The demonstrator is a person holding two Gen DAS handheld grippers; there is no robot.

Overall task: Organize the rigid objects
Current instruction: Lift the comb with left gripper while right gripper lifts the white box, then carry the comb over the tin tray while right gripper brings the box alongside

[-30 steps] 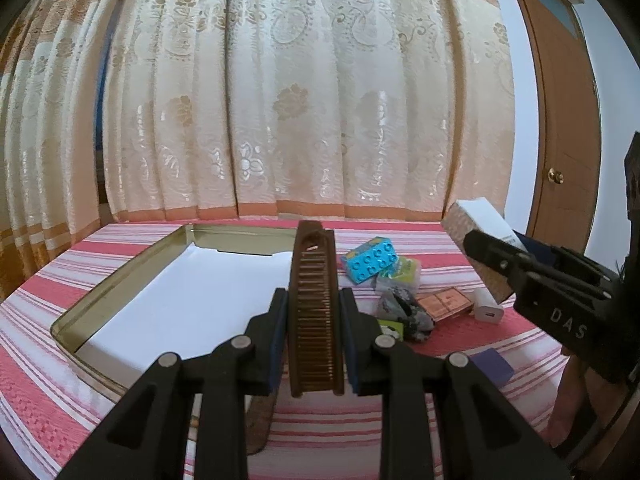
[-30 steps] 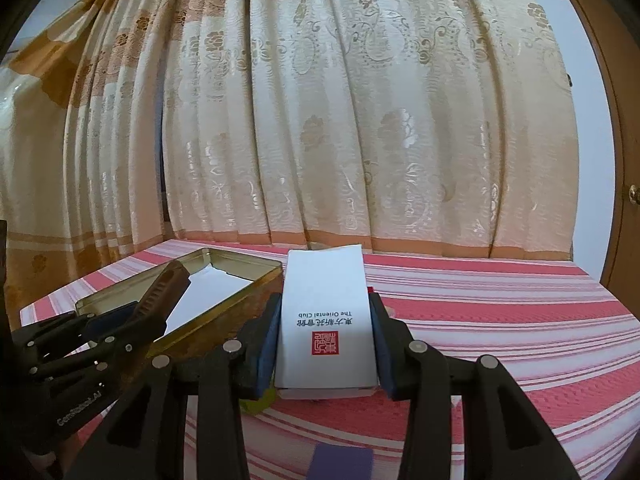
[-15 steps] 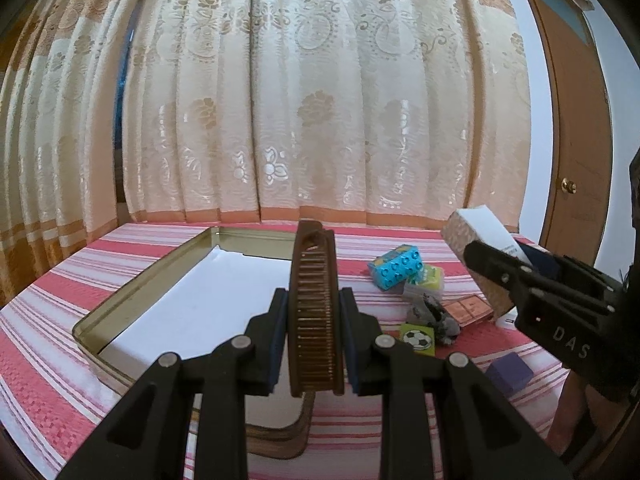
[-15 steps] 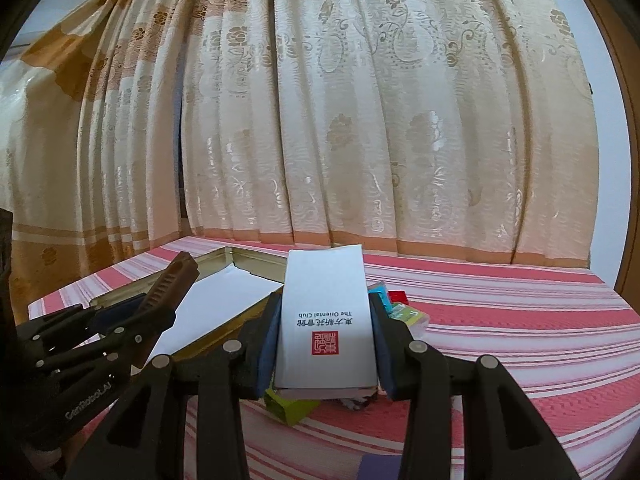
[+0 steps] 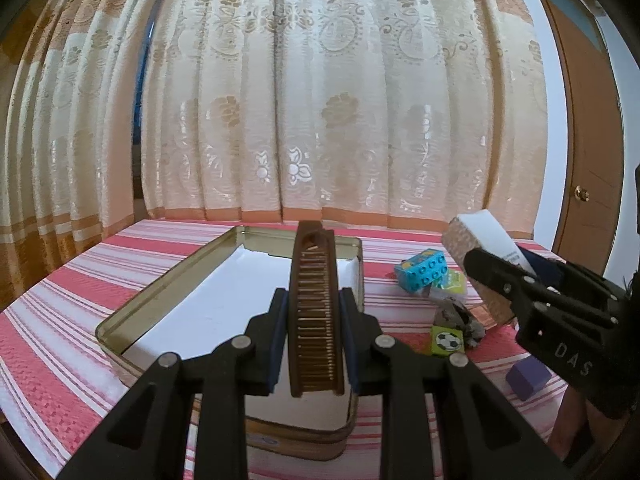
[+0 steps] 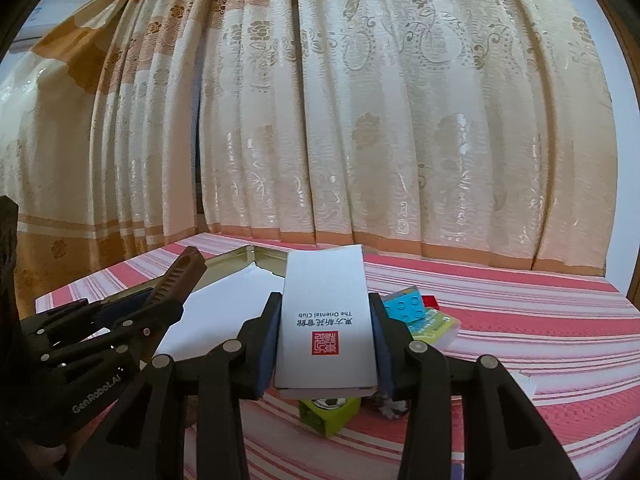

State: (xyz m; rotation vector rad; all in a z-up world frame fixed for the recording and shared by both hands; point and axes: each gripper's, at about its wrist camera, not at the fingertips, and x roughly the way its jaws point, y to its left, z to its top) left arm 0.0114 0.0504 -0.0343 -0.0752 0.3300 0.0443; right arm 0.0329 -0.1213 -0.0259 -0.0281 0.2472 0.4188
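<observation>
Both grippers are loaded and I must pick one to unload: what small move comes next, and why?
Probably lower the left gripper a little and set the brown toothed comb on the white liner of the open gold metal tin. The comb already hangs over the tin, while the right gripper, clamping the white printed carton, sits off to its side.

The left gripper (image 5: 316,336) points slightly downward, its jaws clamped on a brown comb (image 5: 316,316) that stands on edge between the pads. The right gripper (image 6: 326,340) sits just beside it, to its right, tilted much the same, jaws pressed against both sides of a white box (image 6: 326,320) held flat, its far end sticking out past the fingertips
</observation>
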